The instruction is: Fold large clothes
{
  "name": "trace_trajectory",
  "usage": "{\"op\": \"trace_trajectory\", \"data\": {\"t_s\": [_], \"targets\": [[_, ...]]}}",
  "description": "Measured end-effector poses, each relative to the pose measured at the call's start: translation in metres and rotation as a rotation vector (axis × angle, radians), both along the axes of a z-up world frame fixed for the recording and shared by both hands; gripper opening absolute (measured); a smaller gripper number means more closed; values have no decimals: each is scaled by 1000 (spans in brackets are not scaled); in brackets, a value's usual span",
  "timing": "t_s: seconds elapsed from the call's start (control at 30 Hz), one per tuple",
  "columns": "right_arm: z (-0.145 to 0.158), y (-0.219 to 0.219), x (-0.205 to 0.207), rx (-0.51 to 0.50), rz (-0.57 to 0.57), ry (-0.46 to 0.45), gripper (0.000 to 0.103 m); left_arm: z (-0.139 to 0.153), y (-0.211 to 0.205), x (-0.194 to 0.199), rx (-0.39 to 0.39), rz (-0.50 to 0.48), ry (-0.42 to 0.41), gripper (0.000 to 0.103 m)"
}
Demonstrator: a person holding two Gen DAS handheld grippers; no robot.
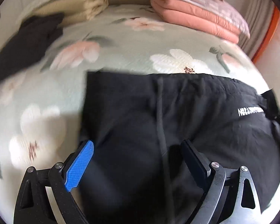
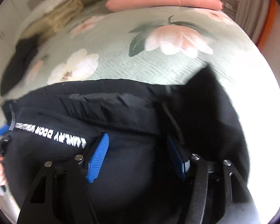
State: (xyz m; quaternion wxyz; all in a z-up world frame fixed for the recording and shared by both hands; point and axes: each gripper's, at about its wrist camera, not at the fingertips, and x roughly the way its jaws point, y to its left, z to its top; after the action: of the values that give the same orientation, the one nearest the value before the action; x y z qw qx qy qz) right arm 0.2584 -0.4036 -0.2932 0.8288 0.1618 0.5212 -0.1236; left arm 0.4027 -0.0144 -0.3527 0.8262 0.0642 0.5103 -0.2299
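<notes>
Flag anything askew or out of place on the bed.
One flap at the right end of the black garment sticks out past its straight far edge onto the bedspread. A second dark garment lies crumpled by the beige pile.

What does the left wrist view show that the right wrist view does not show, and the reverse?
Only the left wrist view shows the open left gripper over the plain left part of the black garment, whose left edge lies straight on the floral bedspread.

Only the right wrist view shows the open right gripper, the readable white lettering, and a raised dark corner of fabric on the right.

Both show the folded pink bedding, the beige folded pile and another dark garment at the far left.
</notes>
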Motion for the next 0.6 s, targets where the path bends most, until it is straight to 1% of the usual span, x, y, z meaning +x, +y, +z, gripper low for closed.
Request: {"op": "trace_trajectory", "data": {"t_s": [0.07,0.1,0.13,0.2,0.23,0.3,0.33,0.37,0.4,0.43,0.47,0.5,0.53,0.57,0.6], "targets": [[11,-1,-18,-4,-3,-5,57,2,18,-9,24,2,0,95],[16,0,-27,-33,-5,3,60,2,27,-15,31,0,14,95],[20,2,-36,-68,-3,8,60,2,33,-19,41,3,17,95],[24,3,-50,-72,17,5,60,4,47,-27,18,-6,32,95],[27,4,-58,-70,17,2,60,8,54,-31,10,5,34,95],[36,8,-73,-51,11,-13,63,17,64,-36,-22,17,40,95],[43,11,-80,-36,16,-24,64,25,69,-40,-44,16,37,95],[47,15,-85,-40,22,-28,64,33,71,-44,-78,5,41,95],[50,22,-88,-61,37,-21,64,38,70,-48,-125,-20,58,95],[49,27,-89,-74,51,-7,64,40,67,-53,-155,-48,74,95],[41,33,-89,-83,65,31,64,38,61,-57,-138,-64,81,95],[28,37,-86,-105,74,91,63,34,56,-58,-102,-66,80,95],[15,39,-84,-112,73,125,63,19,46,-60,-18,-69,82,95],[8,39,-84,-103,61,128,63,5,41,-59,15,-67,108,95],[3,34,-83,-74,35,120,66,-10,42,-56,-3,-48,158,95]]}}
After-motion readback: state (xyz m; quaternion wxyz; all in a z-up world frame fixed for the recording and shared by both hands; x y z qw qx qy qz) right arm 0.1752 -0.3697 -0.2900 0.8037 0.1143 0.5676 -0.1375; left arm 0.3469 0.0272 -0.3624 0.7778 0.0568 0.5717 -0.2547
